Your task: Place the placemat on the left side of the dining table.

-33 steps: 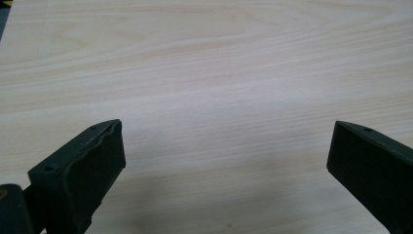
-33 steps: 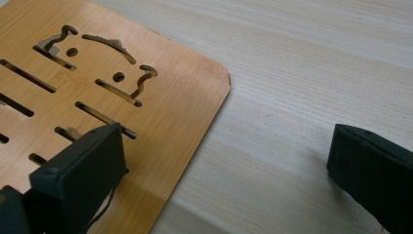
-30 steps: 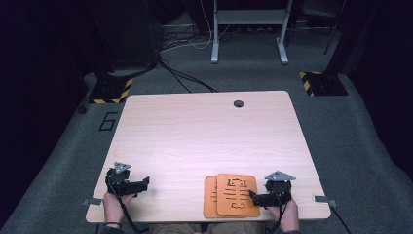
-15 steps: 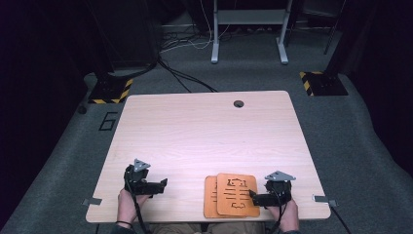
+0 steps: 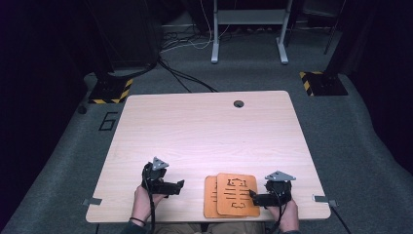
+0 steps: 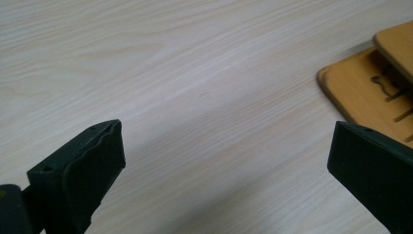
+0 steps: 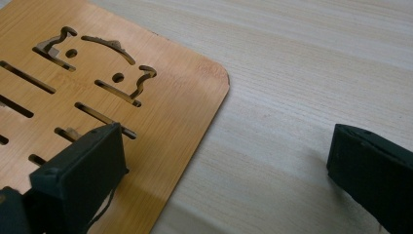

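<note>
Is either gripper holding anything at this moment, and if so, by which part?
Nothing is held. The left gripper is open over bare table; the right gripper is open at the top wooden board's edge.

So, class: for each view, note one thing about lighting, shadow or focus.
High view: the table is brightly lit, the floor around it dark. Left gripper view: soft shadow on the tabletop between the jaws. Right gripper view: top wooden board sharp, near jaws slightly soft.
</note>
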`<state>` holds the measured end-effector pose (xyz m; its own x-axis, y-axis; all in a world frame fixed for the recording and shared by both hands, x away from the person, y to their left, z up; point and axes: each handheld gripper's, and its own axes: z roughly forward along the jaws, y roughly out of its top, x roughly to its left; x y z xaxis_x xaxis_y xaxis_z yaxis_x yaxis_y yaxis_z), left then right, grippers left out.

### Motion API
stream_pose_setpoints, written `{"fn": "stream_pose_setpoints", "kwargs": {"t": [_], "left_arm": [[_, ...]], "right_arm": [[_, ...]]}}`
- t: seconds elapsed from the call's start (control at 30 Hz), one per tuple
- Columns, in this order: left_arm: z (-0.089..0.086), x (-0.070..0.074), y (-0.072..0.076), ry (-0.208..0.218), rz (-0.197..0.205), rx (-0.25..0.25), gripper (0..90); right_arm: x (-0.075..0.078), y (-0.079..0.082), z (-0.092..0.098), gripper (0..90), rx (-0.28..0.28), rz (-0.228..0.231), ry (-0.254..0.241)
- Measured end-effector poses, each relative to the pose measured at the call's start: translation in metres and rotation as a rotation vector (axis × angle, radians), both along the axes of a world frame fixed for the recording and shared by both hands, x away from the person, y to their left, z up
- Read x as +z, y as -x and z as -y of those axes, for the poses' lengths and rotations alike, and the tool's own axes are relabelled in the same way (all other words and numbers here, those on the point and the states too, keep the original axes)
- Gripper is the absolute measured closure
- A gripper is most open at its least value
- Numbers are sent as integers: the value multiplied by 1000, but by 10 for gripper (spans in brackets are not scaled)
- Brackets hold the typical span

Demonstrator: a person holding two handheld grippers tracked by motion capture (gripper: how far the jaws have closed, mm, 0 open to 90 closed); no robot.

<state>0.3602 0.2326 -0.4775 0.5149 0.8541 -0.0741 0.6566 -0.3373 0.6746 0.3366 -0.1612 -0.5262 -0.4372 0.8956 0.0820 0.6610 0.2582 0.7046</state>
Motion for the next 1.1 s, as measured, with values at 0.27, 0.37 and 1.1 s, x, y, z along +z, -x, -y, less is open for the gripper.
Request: {"fn": "stream_pose_setpoints", "kwargs": {"t": [0.27, 0.37, 1.1], "left_arm": [[27, 3, -1, 19, -7, -62, 2], [33, 3, 0, 19, -9, -75, 2], [90, -6, -2, 36, -61, -206, 11]], "right_arm": [[0, 0, 0, 0, 1, 3, 0], [0, 0, 0, 0, 2, 3, 0], [0, 0, 0, 0, -1, 3, -2]]}}
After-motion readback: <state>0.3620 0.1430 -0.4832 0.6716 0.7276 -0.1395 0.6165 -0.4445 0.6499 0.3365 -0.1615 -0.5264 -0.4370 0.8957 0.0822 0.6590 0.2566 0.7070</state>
